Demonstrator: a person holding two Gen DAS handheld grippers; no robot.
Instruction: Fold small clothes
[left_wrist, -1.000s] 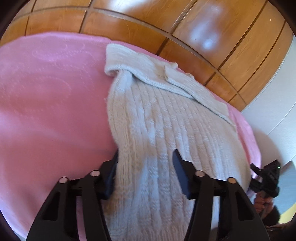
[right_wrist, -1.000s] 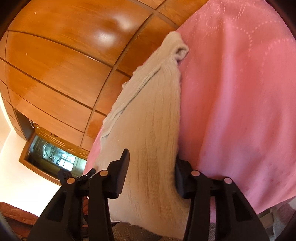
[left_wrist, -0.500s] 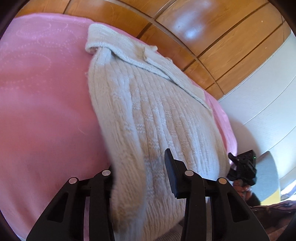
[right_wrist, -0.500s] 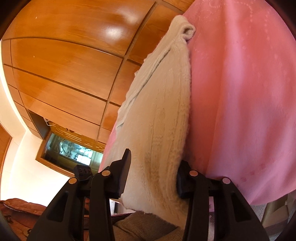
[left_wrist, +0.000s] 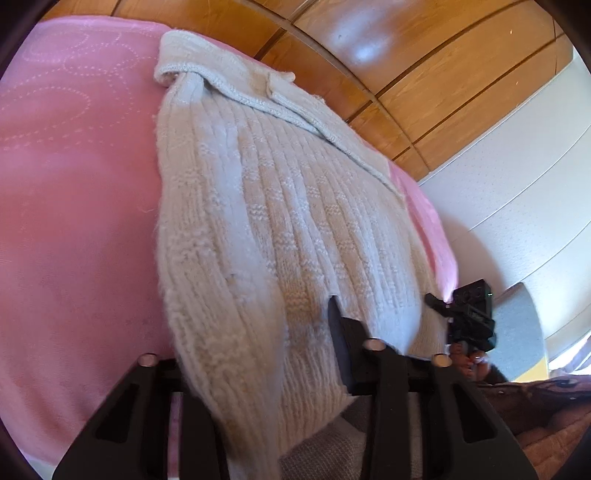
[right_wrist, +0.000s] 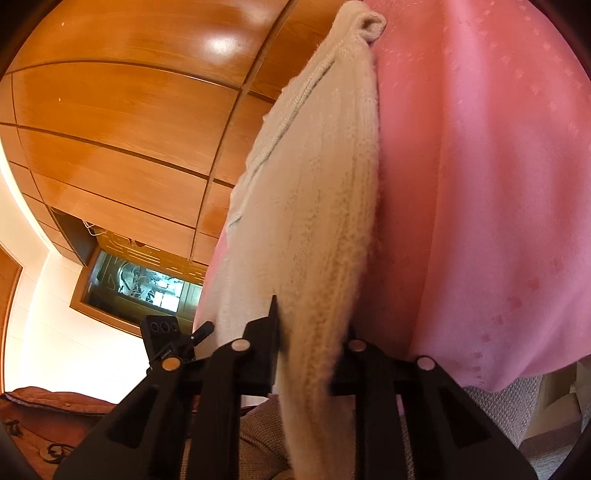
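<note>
Sweater (left_wrist: 280, 229): cream ribbed knit, lying on the pink cover (left_wrist: 74, 221), its collar end reaching toward the far edge beside the wood panelling (left_wrist: 424, 74). Near hem is hanging off the near edge, lifted and bunched.

Left gripper (left_wrist: 258, 354): black, pinching the hem's left corner; knit is wrapping over the left finger and hiding it, while the right finger (left_wrist: 341, 347) is pressing into the fabric.

Right gripper (right_wrist: 312, 343): black, pinching the hem's other corner; a narrow fold of knit is passing between the two fingers and trailing down below them. In the left view it is showing past the sweater's right edge.

Cover: draping over the near edge, grey upholstery (right_wrist: 509, 402) showing beneath it.

White wall (left_wrist: 517, 166): standing right of the panelling.
</note>
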